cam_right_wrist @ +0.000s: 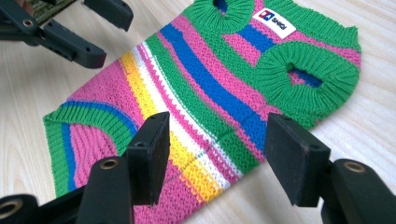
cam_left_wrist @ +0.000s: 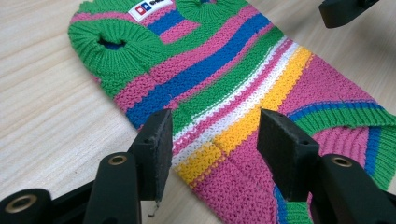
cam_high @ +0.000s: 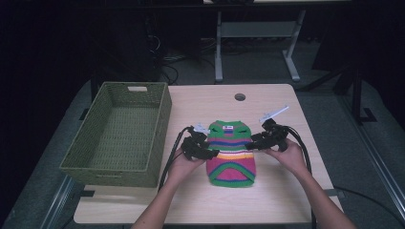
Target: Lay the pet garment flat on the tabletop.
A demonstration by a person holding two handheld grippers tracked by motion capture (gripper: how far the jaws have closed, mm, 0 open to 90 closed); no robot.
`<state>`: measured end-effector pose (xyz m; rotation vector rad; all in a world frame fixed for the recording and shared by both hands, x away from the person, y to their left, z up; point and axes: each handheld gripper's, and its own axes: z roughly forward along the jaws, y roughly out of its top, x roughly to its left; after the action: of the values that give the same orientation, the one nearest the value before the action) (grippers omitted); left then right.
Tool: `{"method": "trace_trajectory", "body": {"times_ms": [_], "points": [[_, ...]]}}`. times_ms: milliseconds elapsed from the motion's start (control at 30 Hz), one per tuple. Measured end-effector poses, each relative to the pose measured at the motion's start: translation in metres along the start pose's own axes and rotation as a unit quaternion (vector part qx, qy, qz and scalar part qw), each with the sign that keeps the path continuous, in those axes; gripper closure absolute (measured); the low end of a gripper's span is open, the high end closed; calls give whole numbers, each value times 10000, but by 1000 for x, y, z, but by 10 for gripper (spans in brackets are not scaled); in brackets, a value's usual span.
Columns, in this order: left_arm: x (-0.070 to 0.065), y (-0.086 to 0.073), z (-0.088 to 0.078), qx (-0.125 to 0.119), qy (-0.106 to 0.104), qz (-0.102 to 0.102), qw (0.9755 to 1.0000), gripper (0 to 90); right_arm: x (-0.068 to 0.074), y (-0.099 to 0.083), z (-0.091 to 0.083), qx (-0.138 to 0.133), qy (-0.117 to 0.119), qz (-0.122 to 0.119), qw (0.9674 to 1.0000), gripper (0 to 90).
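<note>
A small knitted sweater (cam_high: 231,152) with green, pink, blue, white and yellow stripes lies flat on the wooden table (cam_high: 286,191), its neck and white label pointing away from me. My left gripper (cam_high: 212,153) is at its left edge, and in the left gripper view this gripper (cam_left_wrist: 215,135) stands open over the yellow and white stripes of the sweater (cam_left_wrist: 224,70), with the pads apart from the cloth. My right gripper (cam_high: 249,145) is at the right edge. In the right gripper view it (cam_right_wrist: 217,140) stands open over the sweater (cam_right_wrist: 210,84), gripping nothing.
A green woven basket (cam_high: 162,119) stands at the table's left side, close to the left hand. A round cable hole (cam_high: 239,97) sits near the table's far edge. Behind the table are the legs of a white desk (cam_high: 218,52).
</note>
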<state>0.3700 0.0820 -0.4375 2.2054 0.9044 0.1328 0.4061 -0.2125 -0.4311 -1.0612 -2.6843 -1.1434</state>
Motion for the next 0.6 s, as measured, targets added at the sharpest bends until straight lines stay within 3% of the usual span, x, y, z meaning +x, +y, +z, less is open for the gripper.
{"method": "trace_trajectory", "body": {"times_ms": [200, 333, 600], "points": [[-2, 0, -4, -22, 22, 21, 10000, 408, 0, -7, -6, -34, -6, 34, 10000, 367], [-5, -1, -6, -42, 34, 73, 10000, 409, 1, -10, -8, 10, -133, 57, 9999, 342], [-6, -10, -10, -42, 52, 50, 10000, 377, 2, -18, -16, -64, -60, 85, 9999, 321]]}}
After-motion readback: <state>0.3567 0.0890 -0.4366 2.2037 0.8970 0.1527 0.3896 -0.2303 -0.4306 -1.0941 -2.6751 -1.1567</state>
